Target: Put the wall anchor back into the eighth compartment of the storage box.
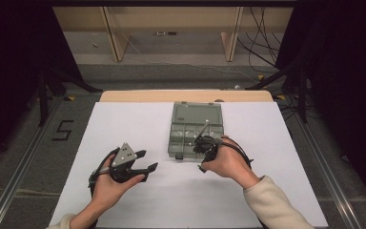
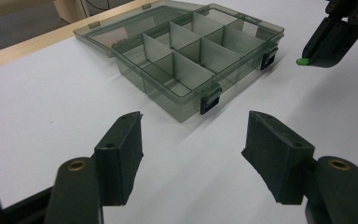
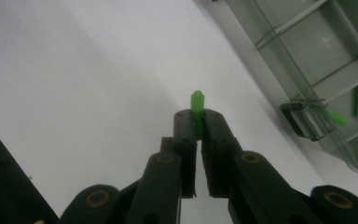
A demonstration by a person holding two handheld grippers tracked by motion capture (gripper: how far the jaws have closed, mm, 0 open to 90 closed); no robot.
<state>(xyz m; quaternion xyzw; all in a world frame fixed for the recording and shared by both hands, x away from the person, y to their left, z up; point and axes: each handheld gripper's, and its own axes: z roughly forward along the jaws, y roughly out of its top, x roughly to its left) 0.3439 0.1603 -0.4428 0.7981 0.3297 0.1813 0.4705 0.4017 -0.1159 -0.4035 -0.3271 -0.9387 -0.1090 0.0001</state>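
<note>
Right gripper clenched on the green peg, box just ahead; carry it level over a compartment. Left gripper gapes, empty.

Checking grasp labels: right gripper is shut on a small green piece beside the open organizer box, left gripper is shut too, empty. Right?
Not quite. The left gripper is open, jaws wide apart with nothing between them, per the left gripper view. The rest holds: right gripper shut on the green piece beside the open organizer box.
</note>
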